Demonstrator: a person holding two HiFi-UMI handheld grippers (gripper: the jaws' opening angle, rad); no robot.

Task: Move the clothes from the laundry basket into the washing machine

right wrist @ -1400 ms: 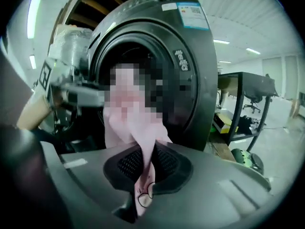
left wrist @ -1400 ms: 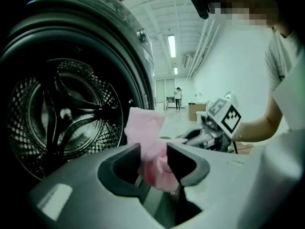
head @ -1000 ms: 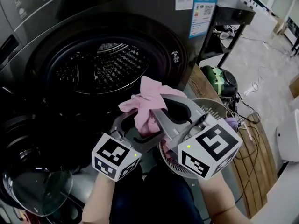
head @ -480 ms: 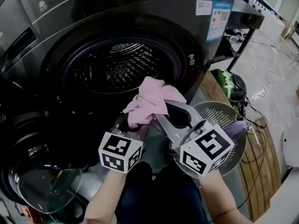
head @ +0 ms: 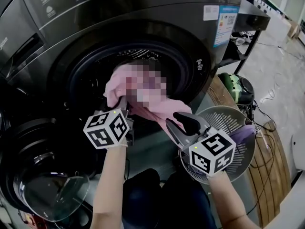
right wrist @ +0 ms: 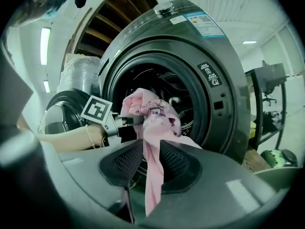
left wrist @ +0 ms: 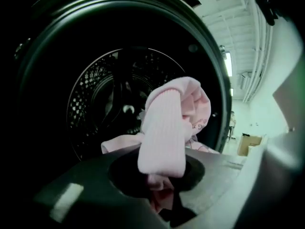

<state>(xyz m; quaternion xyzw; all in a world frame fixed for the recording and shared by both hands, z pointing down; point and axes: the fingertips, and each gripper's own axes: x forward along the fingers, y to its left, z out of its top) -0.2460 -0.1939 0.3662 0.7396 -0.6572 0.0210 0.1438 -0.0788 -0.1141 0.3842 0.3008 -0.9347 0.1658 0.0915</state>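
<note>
The pink garment (head: 169,109) is bunched at the mouth of the washing machine (head: 200,27), in the middle of the head view, with its upper part over the lip of the perforated drum (head: 95,73) and a tail trailing down to the lower right. The left hand-held gripper (head: 123,103) has its jaws clamped on a thick fold of the garment and is raised to the drum opening; in the left gripper view the cloth fills the gap between its jaws. The right hand-held gripper (head: 180,125) sits lower, right of centre. Its jaws have just been opening and stand slightly apart, with a narrow strip of the garment hanging loosely between them. The grey slotted laundry basket (head: 228,116) lies at centre right, a purple cloth (head: 245,132) inside it. The machine's glass door (head: 52,194) hangs open at lower left.
</note>
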